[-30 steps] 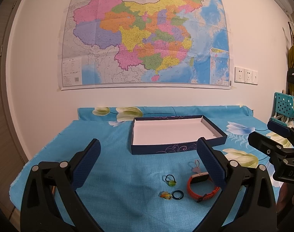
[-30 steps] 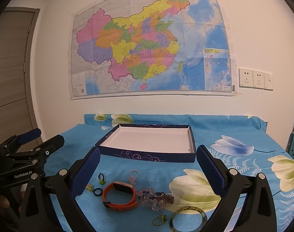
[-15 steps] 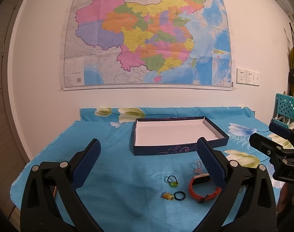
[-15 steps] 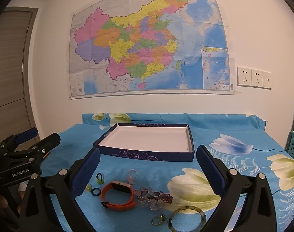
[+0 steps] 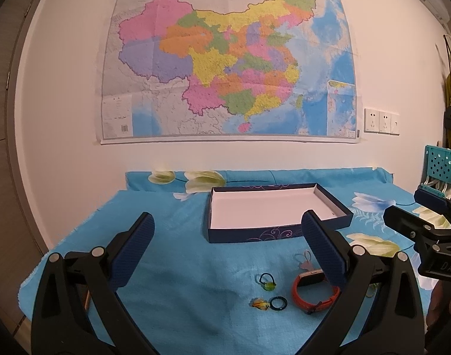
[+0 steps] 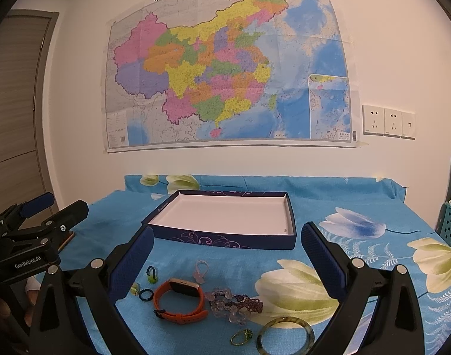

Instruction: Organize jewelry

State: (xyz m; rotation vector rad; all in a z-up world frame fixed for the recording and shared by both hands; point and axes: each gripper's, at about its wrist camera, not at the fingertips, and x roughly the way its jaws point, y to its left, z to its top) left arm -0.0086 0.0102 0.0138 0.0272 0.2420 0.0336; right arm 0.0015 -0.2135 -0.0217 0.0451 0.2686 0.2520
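Observation:
A shallow navy box [image 5: 255, 234] with a bare white floor lies on the blue floral cloth, also in the right wrist view [image 6: 225, 240]. In front of it lie an orange watch [image 5: 311, 275] [image 6: 184, 287], a black ring [image 5: 271, 302] [image 6: 140, 295], a green-bead ring [image 5: 268, 285], an amber piece [image 5: 261, 304], a pink clip [image 5: 305, 262], bead bracelets [image 6: 231, 303] and a green bangle [image 6: 284, 320]. My left gripper [image 5: 227, 216] hovers open above the small rings. My right gripper [image 6: 227, 229] hovers open above the watch and beads. Neither holds anything.
A wall with a large map stands right behind the table. A teal basket [image 5: 438, 165] stands at the right. The cloth's left edge [image 5: 33, 278] drops off near a door. A flat orange-edged object [image 6: 67, 237] lies by the left gripper.
Both views have drifted only slightly. The jewelry and the box lie where they were, and both grippers stay open.

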